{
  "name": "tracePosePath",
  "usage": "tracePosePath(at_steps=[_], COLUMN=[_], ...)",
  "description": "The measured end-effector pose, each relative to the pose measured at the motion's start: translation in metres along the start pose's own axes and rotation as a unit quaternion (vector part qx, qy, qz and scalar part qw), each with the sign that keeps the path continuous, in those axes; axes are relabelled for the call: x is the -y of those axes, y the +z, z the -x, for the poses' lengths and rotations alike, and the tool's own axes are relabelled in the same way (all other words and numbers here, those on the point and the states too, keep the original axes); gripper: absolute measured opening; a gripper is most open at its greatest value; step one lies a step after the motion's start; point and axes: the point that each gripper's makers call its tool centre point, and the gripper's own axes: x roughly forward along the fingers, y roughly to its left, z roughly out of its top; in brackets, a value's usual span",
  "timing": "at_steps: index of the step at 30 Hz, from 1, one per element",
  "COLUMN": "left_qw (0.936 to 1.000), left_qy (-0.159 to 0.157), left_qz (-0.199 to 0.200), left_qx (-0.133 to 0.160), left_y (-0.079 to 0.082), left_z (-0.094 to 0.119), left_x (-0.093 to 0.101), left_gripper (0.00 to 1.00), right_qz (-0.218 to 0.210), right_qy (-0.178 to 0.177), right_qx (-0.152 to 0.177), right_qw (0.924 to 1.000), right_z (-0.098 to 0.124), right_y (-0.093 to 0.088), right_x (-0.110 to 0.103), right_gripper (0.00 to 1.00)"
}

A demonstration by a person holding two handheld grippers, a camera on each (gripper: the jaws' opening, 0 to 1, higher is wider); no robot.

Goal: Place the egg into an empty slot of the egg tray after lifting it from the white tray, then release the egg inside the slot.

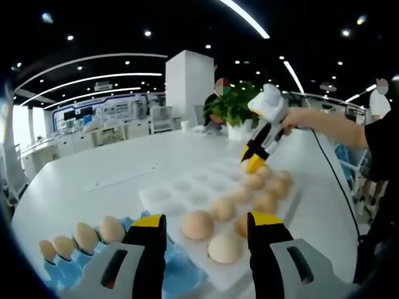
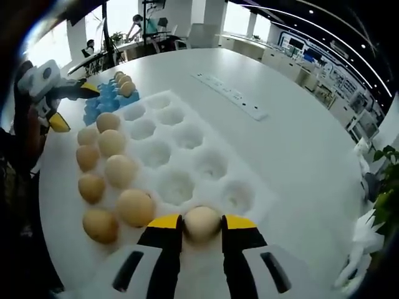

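The right gripper (image 2: pixel 201 225) is pinching an egg (image 2: pixel 202 222) between its yellow-tipped jaws, closed snugly on both sides of it, right at the near edge of the white tray (image 2: pixel 206 144). Beyond it, more eggs (image 2: pixel 120 170) are sitting in two rows along the tray's left side (the other cups are bare). The left gripper (image 1: pixel 206 223) is hovering with jaws spread wide and gripping nothing, above the white tray's end, just beside the blue egg tray (image 1: pixel 75 265), which is carrying a row of eggs. The white table (image 2: pixel 299 143) is lying under both trays, with a power strip (image 2: pixel 229 95) on it.
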Motion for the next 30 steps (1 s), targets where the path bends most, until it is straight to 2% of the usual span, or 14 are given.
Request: tracePosePath(at_steps=[8, 21, 22, 23, 24, 25, 26, 27, 30], left_qw=[1.0000, 0.9999, 0.9999, 0.9999, 0.9999, 0.9999, 0.9999, 0.9999, 0.9998], left_qy=[-0.005, -0.012, -0.012, -0.013, -0.014, -0.015, -0.016, -0.016, -0.018], left_qz=[0.004, 0.003, 0.003, 0.004, 0.004, 0.006, 0.006, 0.005, 0.005], left_qx=[0.003, 0.001, 0.001, 0.001, 0.001, 0.002, 0.002, 0.002, 0.002], left_y=[-0.003, -0.006, -0.006, -0.006, -0.006, -0.006, -0.006, -0.006, -0.005], left_z=[0.003, 0.002, 0.002, 0.001, 0.000, -0.001, -0.001, -0.002, -0.002], left_x=[0.002, 0.002, 0.002, 0.002, 0.002, 0.002, 0.003, 0.004, 0.004], left_gripper=[0.53, 0.53, 0.53, 0.53, 0.53, 0.53, 0.53, 0.54, 0.54], right_qz=[0.001, -0.005, -0.004, 0.005, 0.019, 0.000, 0.008, 0.025, 0.002], right_qy=[-0.003, 0.001, 0.000, -0.002, 0.013, 0.025, 0.022, 0.002, 0.021], right_qx=[-0.001, 0.002, 0.002, 0.019, 0.041, 0.014, 0.007, 0.001, 0.012], right_qw=[1.0000, 1.0000, 1.0000, 0.9998, 0.9989, 0.9996, 0.9997, 0.9997, 0.9997], right_z=[0.007, 0.007, 0.007, 0.008, 0.009, 0.012, 0.010, 0.007, 0.004], right_y=[0.002, 0.007, 0.007, 0.013, 0.022, 0.015, 0.014, 0.012, 0.018], right_x=[-0.004, 0.003, 0.004, 0.007, 0.007, 0.004, 0.007, 0.015, 0.017], right_gripper=[0.26, 0.25, 0.20, 0.00, 0.01, 0.01, 0.02, 0.02, 0.10])
